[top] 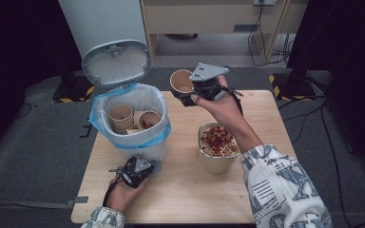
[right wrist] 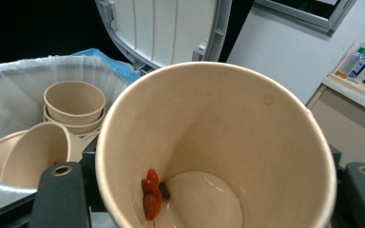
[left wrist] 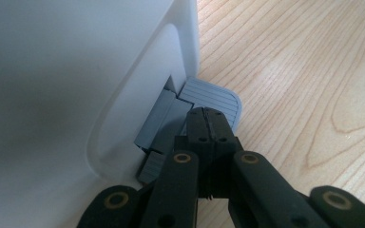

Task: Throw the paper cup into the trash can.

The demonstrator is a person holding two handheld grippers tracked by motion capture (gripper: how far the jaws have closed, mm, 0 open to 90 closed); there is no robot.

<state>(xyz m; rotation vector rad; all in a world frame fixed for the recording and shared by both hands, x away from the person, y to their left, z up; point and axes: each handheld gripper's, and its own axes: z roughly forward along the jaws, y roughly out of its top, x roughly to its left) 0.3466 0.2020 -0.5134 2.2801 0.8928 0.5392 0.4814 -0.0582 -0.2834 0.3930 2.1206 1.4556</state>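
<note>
Because the paper cup (top: pixel 181 80) is thin and light, it would likely crush under a hard squeeze; seen from above, the right gripper (top: pixel 190 96) clamps its wall at twelve o'clock of the wooden table (top: pixel 185 190), beside the lined bin (top: pixel 130 121). At seven o'clock, the left gripper (top: pixel 153 166) sits at the bin's foot.

Left gripper view: jaws together, pressing the grey pedal (left wrist: pixel 214 97).

Right gripper view: the cup holds a red scrap (right wrist: pixel 150 194), so keep it upright by the sides.

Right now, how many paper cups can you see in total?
At least 5: one cup held by the right tool; a stack of about three and one tilted cup inside the bin. More may be hidden.
</note>
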